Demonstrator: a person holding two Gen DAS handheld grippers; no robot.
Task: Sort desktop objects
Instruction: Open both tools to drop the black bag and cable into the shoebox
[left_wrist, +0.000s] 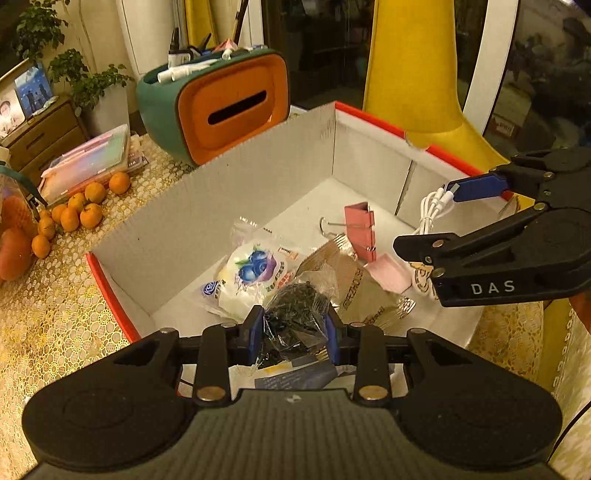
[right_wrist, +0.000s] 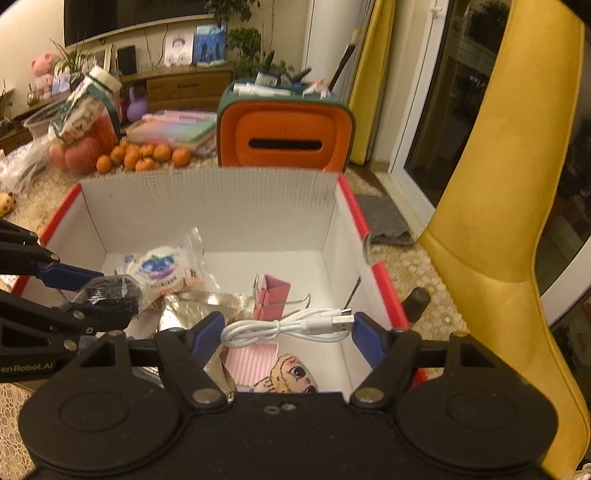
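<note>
Left wrist view shows the black packet (left_wrist: 295, 310), something dark in crinkly clear film, clenched between the left tongs (left_wrist: 294, 334) above the near end of the white box (left_wrist: 207, 206). It looks light, soft and slippery; a grip across its bulk seems safest. Right tongs (right_wrist: 288, 338) stand wide with the coiled white cable (right_wrist: 291, 326) spanning their pads; limp and light, it is best taken at the bundle. Beneath lie a pink binder clip (right_wrist: 271, 301) and a blueberry snack bag (left_wrist: 251, 273).
</note>
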